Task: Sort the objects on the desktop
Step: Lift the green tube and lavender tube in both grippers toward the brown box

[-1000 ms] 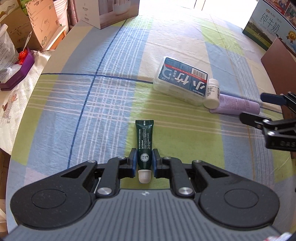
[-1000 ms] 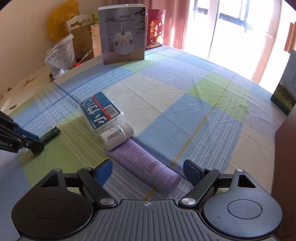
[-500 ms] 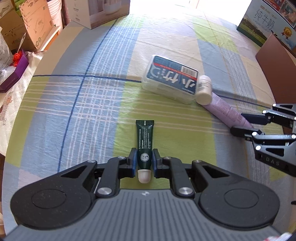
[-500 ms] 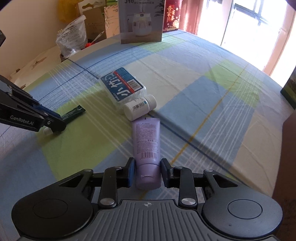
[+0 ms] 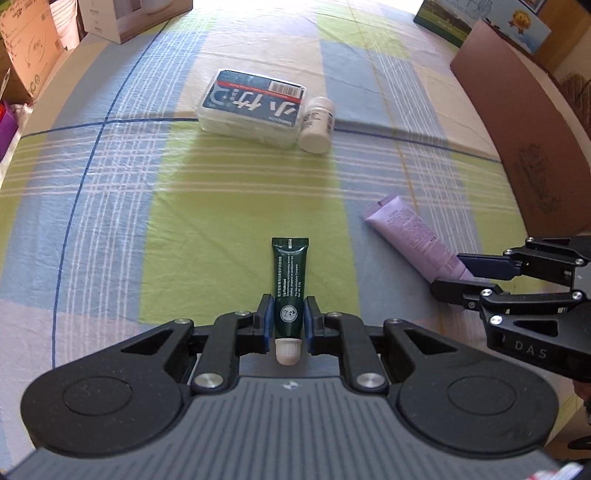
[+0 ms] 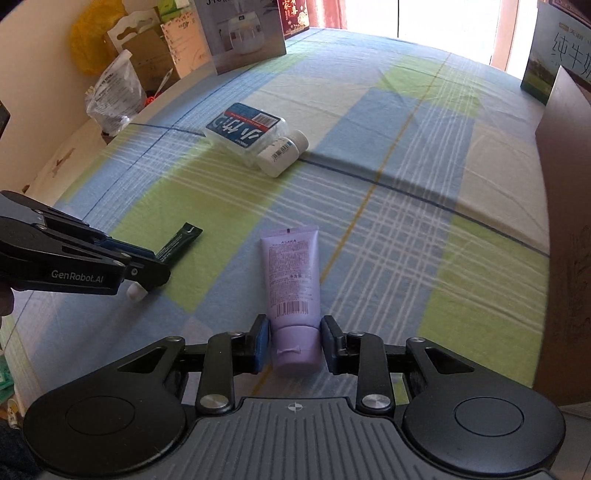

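Note:
My left gripper point(image 5: 289, 317) is shut on a small dark green tube point(image 5: 290, 273) near its white cap, the tube pointing away over the checked cloth. My right gripper point(image 6: 294, 339) is shut on the cap end of a lilac tube point(image 6: 291, 273), whose flat end points away. In the left wrist view the right gripper point(image 5: 452, 275) holds the lilac tube point(image 5: 410, 230) at the right. In the right wrist view the left gripper point(image 6: 155, 267) holds the green tube point(image 6: 177, 242) at the left. A clear box with a blue label point(image 5: 255, 105) and a white pill bottle point(image 5: 316, 123) lie together further back.
A brown cardboard box point(image 5: 524, 122) stands along the table's right side, also seen as a brown wall point(image 6: 569, 206). A white appliance carton point(image 6: 243, 33), bags and cartons point(image 6: 118, 92) crowd the far left edge. A green milk carton point(image 6: 554, 51) stands far right.
My right gripper closed on the lilac tube and pulled it away from the pill bottle, toward the near side. My left gripper kept its hold on the green tube and shifted across the cloth.

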The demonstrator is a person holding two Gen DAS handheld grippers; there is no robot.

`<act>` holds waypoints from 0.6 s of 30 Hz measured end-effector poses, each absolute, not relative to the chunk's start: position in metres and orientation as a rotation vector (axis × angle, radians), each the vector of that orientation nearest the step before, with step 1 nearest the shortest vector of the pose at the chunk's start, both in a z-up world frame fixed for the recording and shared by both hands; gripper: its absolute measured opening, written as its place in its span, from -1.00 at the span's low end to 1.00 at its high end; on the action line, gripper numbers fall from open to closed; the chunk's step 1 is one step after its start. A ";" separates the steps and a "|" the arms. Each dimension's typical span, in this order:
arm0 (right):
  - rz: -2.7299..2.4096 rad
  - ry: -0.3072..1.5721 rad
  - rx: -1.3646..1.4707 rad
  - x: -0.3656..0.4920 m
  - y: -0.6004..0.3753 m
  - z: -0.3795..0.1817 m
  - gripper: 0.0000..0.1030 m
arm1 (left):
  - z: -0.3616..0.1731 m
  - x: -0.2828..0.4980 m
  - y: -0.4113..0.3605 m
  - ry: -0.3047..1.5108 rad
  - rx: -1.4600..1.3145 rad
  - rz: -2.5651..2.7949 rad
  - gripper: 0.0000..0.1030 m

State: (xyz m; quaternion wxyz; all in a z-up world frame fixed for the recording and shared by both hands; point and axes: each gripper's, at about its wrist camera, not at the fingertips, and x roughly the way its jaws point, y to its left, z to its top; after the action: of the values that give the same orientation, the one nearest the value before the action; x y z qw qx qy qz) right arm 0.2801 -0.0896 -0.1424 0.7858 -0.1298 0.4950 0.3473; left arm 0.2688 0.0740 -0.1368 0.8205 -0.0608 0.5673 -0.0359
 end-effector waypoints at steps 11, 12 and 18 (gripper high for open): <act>0.764 0.980 -0.384 0.281 -0.074 -0.152 -0.42 | -0.139 0.273 0.056 1.227 -0.002 -0.050 -0.73; 0.766 0.973 -0.391 0.280 -0.074 -0.152 -0.42 | -0.139 0.272 0.053 1.226 0.012 -0.047 -0.73; 0.767 0.955 -0.397 0.275 -0.076 -0.153 -0.42 | -0.140 0.267 0.050 1.214 0.031 -0.044 -0.73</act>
State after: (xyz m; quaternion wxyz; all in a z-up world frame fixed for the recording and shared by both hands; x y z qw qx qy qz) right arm 0.2745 -0.0759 -0.1529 0.7997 -0.1852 0.4453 0.3576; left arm 0.2668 0.0499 -0.1397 0.8212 0.0144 0.5701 -0.0206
